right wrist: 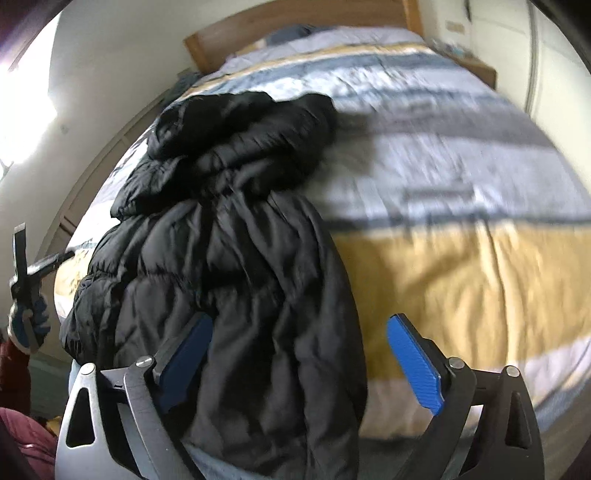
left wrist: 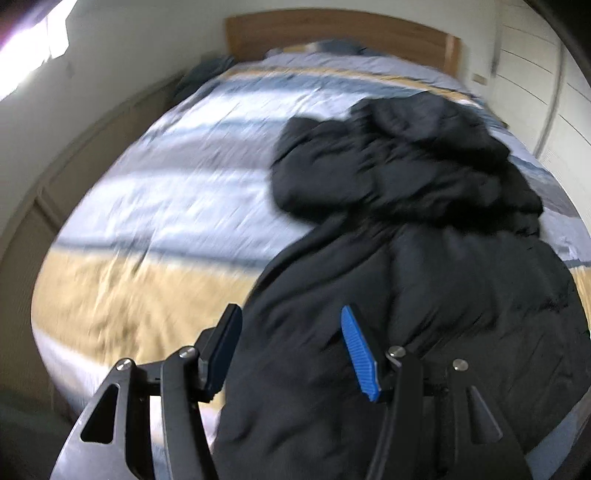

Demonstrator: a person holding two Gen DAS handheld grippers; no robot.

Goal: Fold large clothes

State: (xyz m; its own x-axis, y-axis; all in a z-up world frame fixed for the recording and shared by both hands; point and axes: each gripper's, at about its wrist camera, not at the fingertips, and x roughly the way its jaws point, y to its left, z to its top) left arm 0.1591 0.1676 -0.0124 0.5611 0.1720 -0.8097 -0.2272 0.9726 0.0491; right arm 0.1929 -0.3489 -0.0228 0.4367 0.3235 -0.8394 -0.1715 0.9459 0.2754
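Black jacket [right wrist: 236, 258] on striped bedspread [right wrist: 443, 177]

Coat [left wrist: 424, 258]: black quilted cloth, puffy, faint sheen; bed [left wrist: 147, 206] cover: striped woven cloth, matt, crinkled; headboard [left wrist: 332, 31]: smooth wood, satin finish; left gripper [left wrist: 291, 350] and right gripper [right wrist: 301, 356]: matt black arms, bright metal rivets, blue ribbed pads [left wrist: 360, 360], material unclear.

2 wrist cams near bed's [left wrist: 155, 206] foot, angled down toward headboard [right wrist: 295, 22], sharing black jacket [left wrist: 406, 258].
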